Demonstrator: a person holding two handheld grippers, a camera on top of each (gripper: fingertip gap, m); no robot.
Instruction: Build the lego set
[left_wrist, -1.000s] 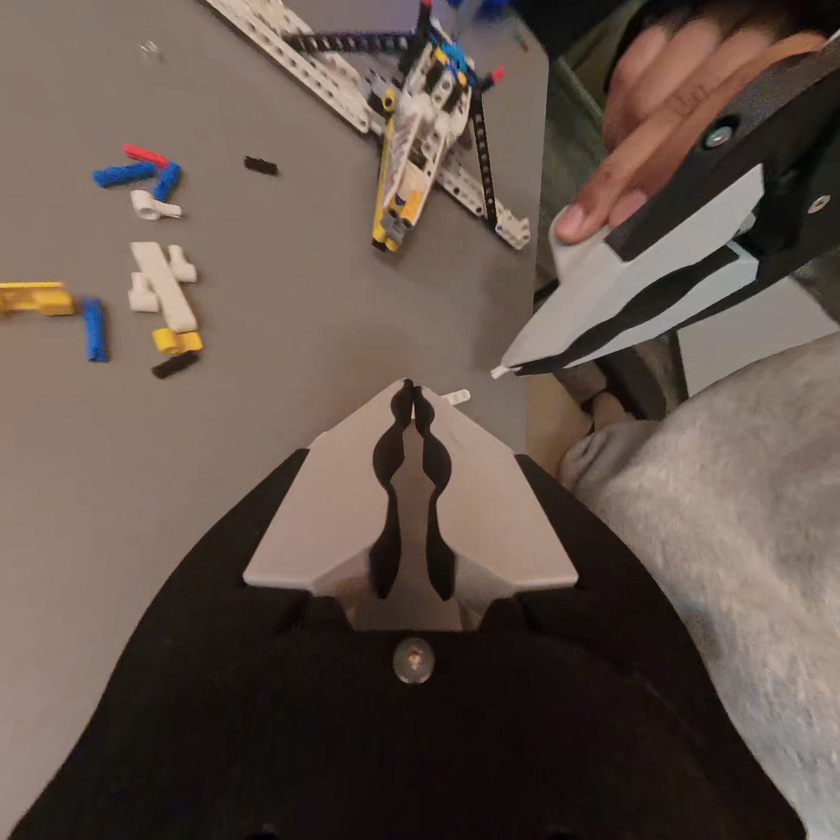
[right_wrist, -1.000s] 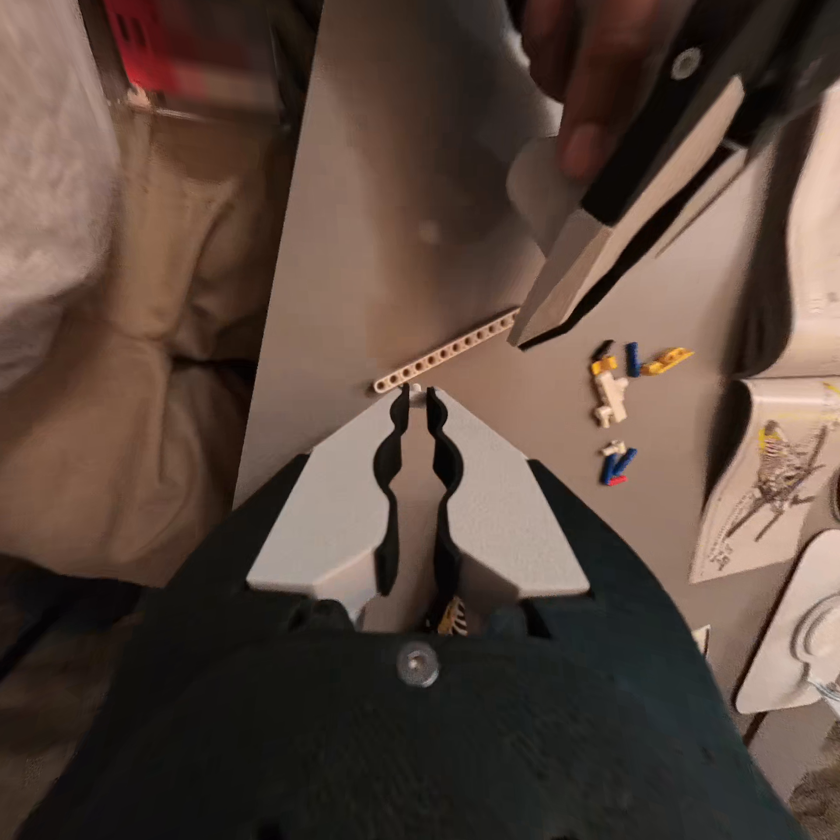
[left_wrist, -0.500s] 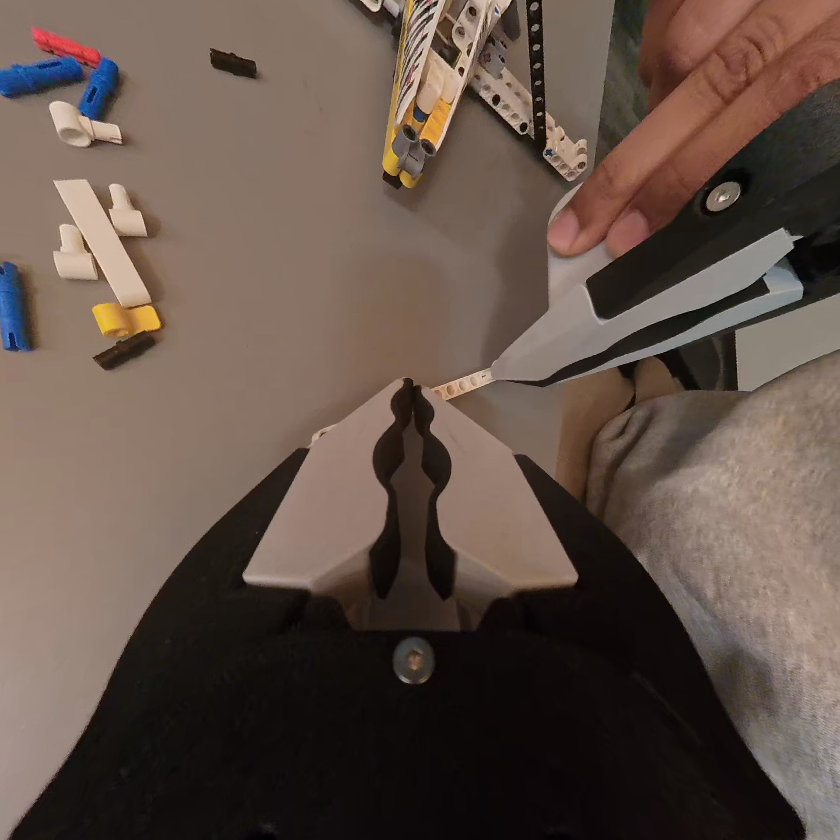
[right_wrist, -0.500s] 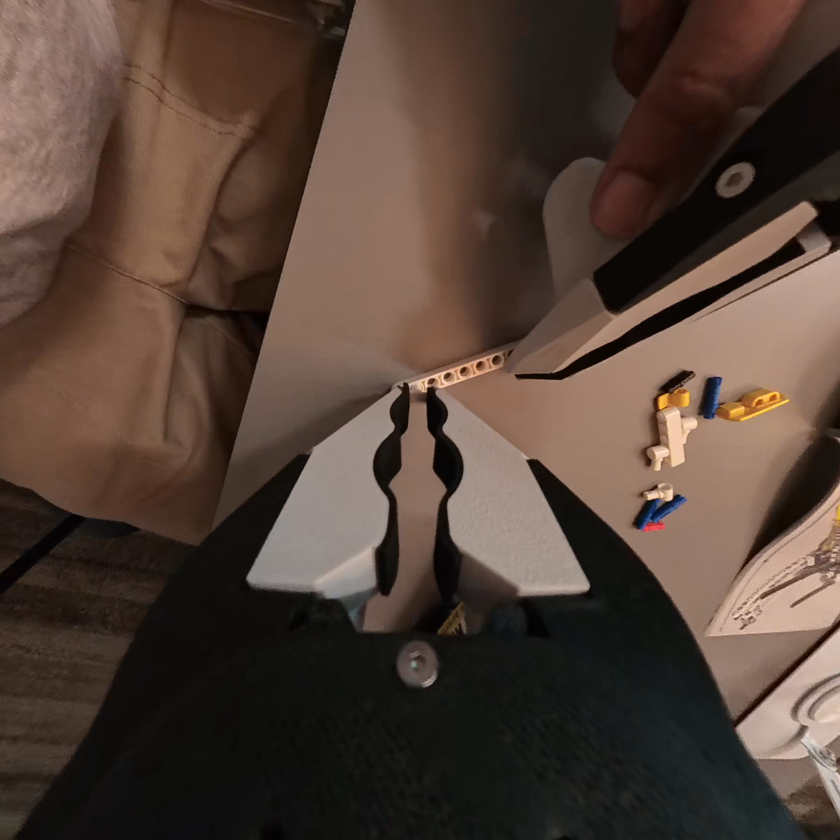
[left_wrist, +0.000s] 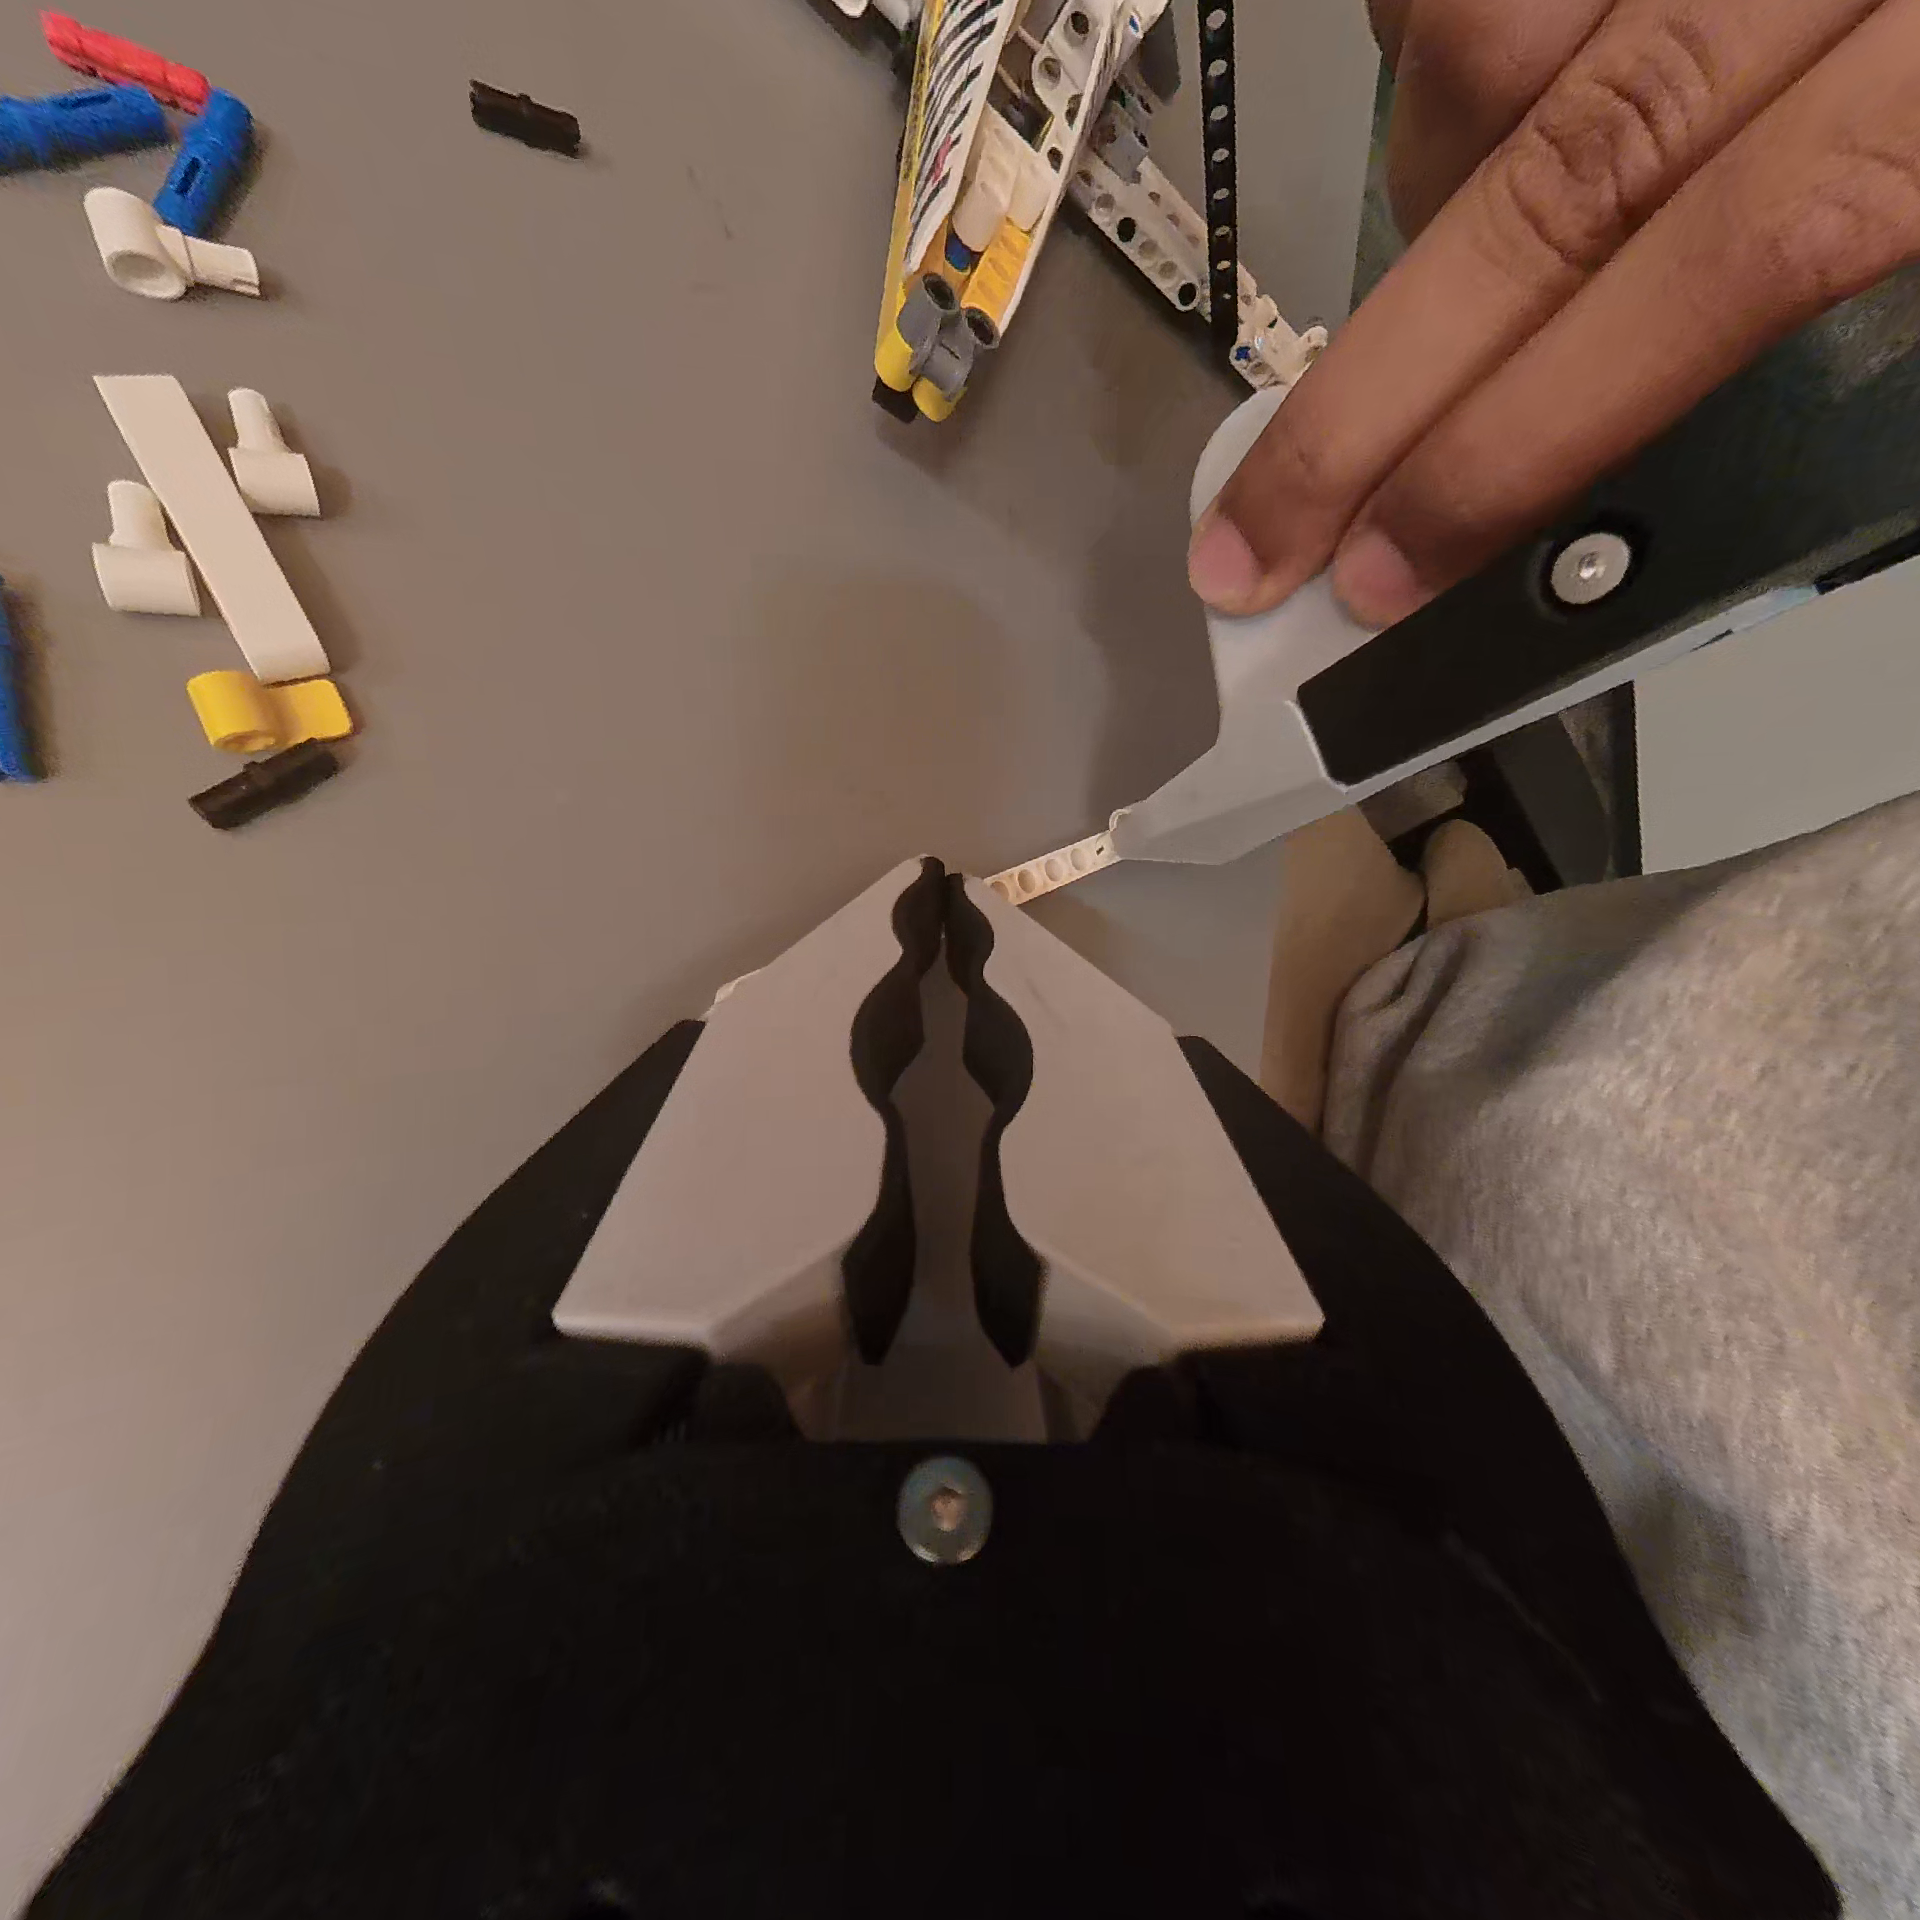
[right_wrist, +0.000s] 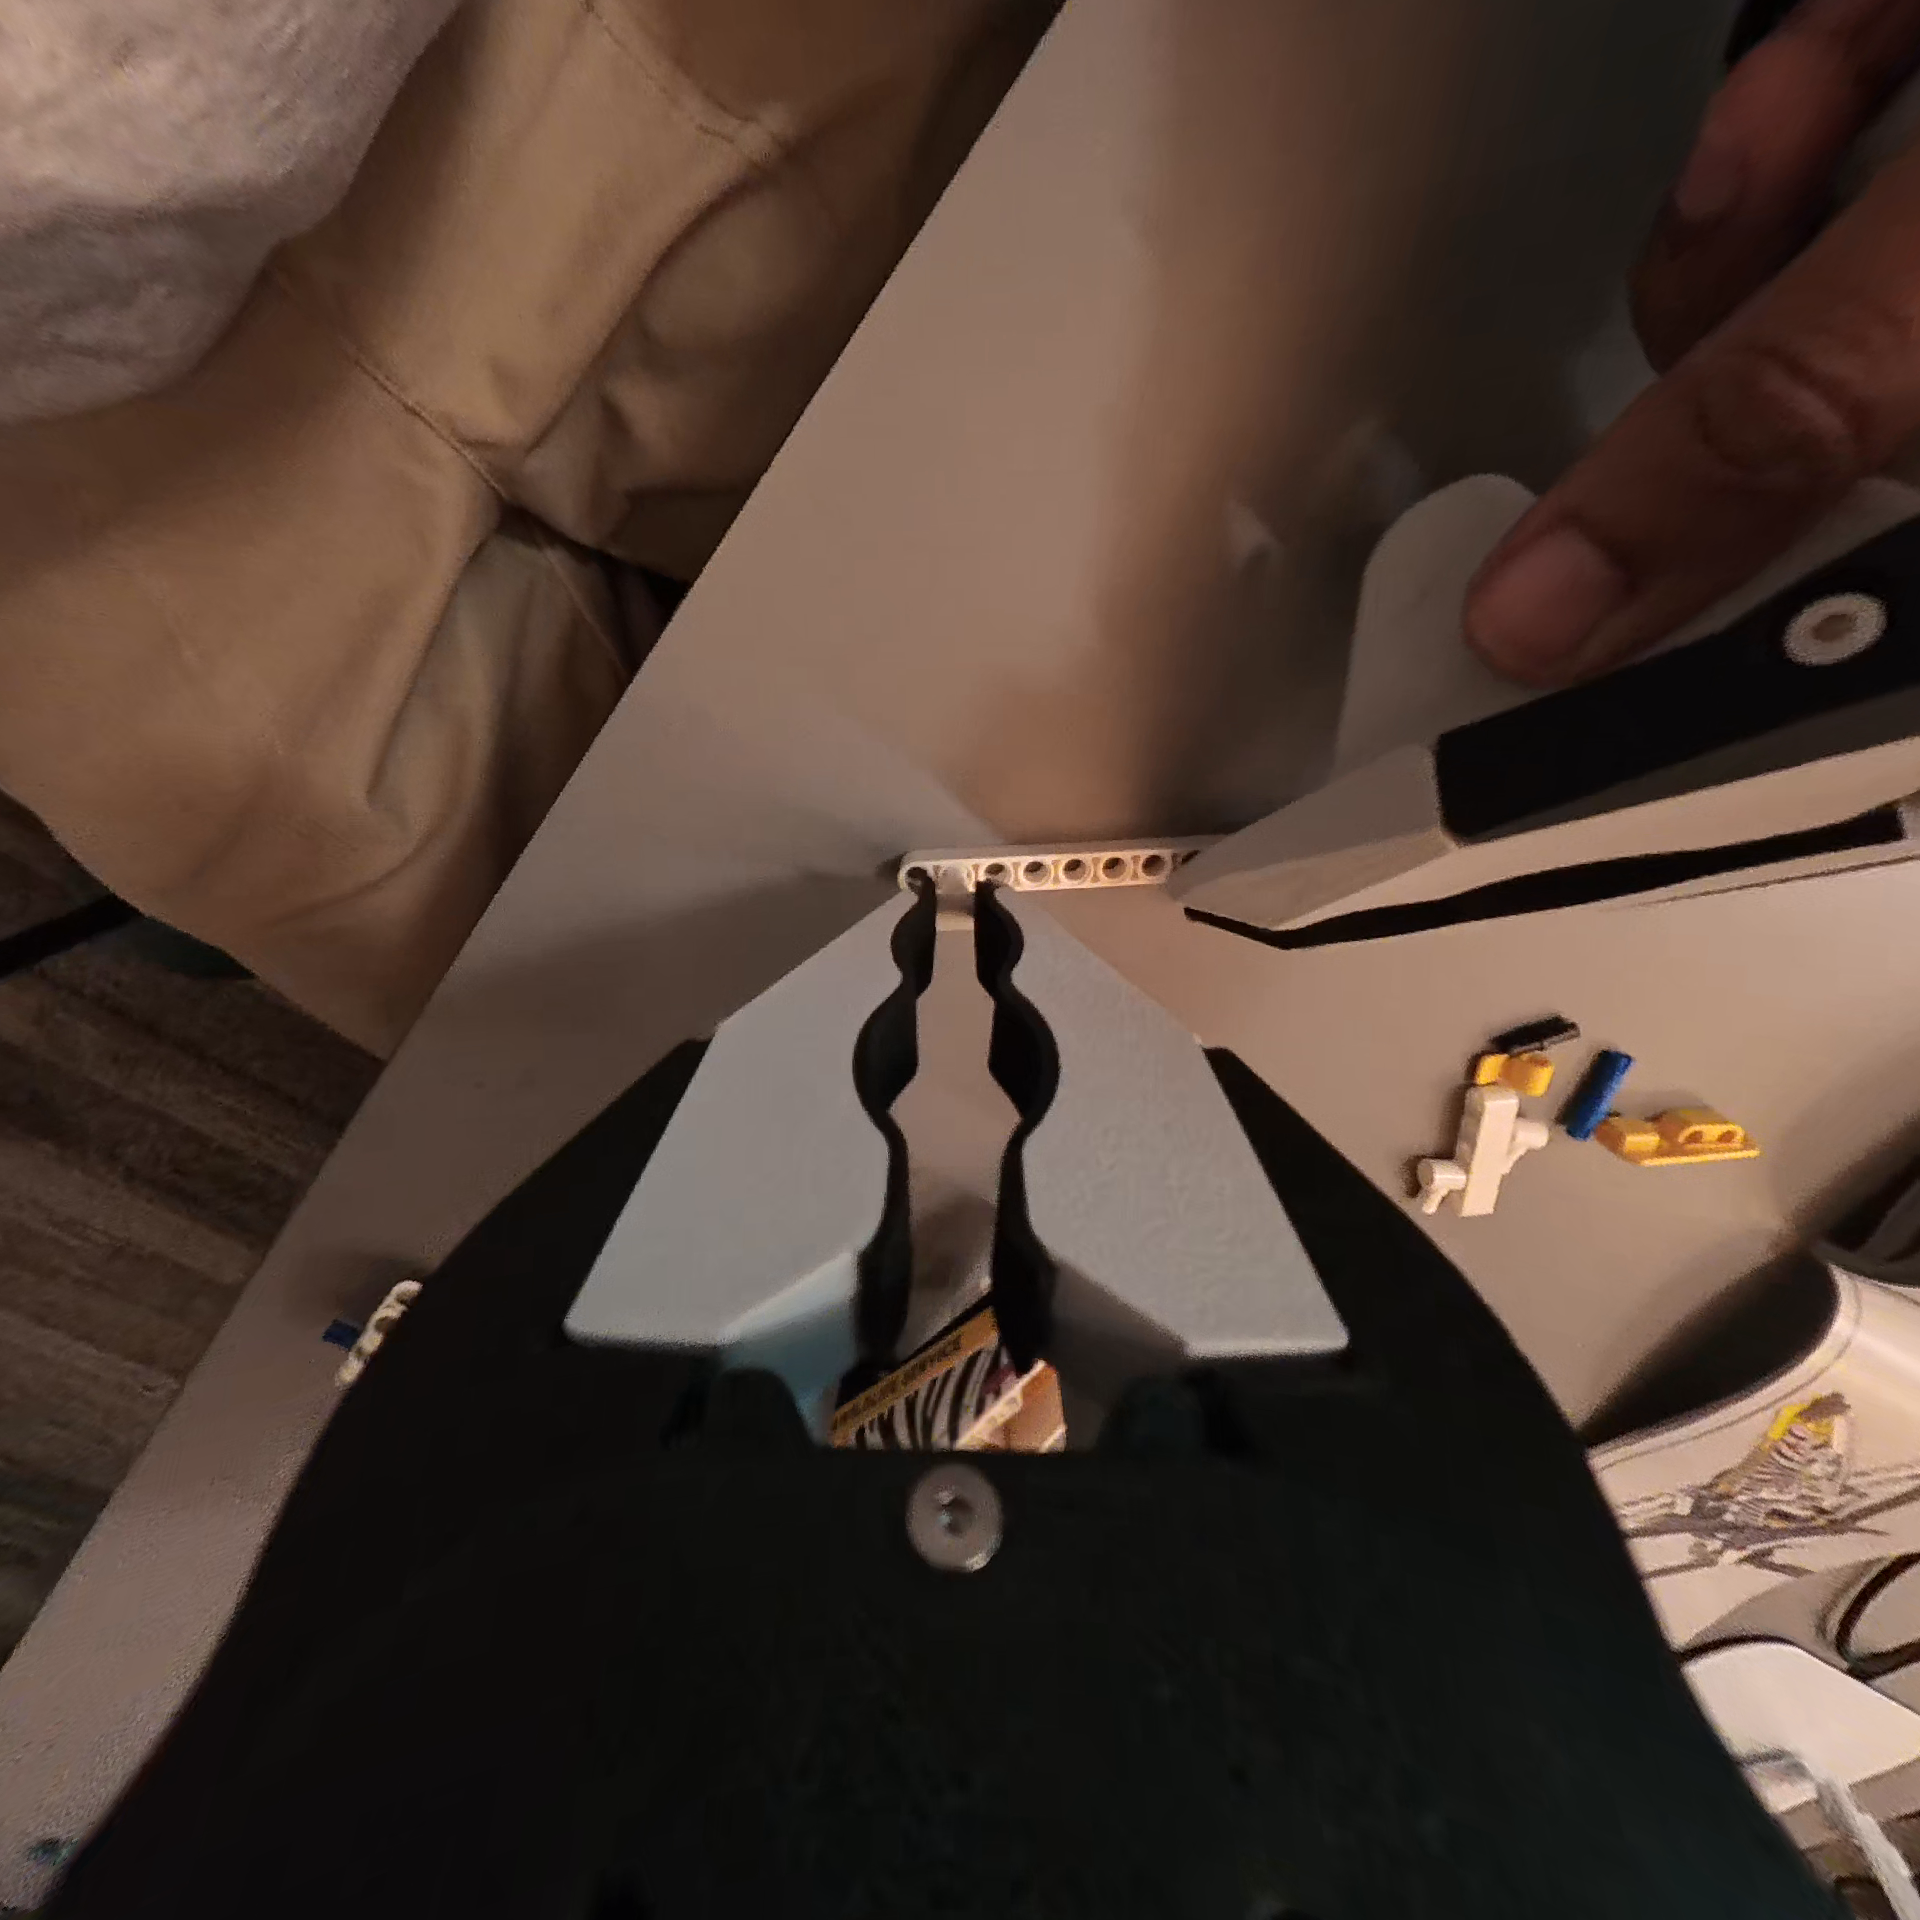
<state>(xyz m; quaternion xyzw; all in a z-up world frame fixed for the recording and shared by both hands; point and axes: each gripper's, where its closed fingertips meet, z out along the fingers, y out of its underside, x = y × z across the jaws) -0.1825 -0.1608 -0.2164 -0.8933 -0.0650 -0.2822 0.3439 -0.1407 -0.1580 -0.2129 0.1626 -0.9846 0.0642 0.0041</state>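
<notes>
While we hold the white holed beam (right_wrist: 1049, 869) low over the grey table (left_wrist: 623, 623) near its edge, our left gripper (left_wrist: 940, 876) pinches one end and our right gripper (right_wrist: 948, 902) clamps the other; both sets of jaws sit narrow. Loose pieces (left_wrist: 208, 520) lie well apart to the side; the partly built model (left_wrist: 987, 197) rests farther back.

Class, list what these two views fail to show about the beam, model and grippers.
- Beam middle: left wrist view, behind left gripper.
- Beam's far end: right wrist view, behind left gripper.
- Model: left wrist view, cut by top edge.
- Whether right gripper clamps beam: its tips cover contact.
</notes>
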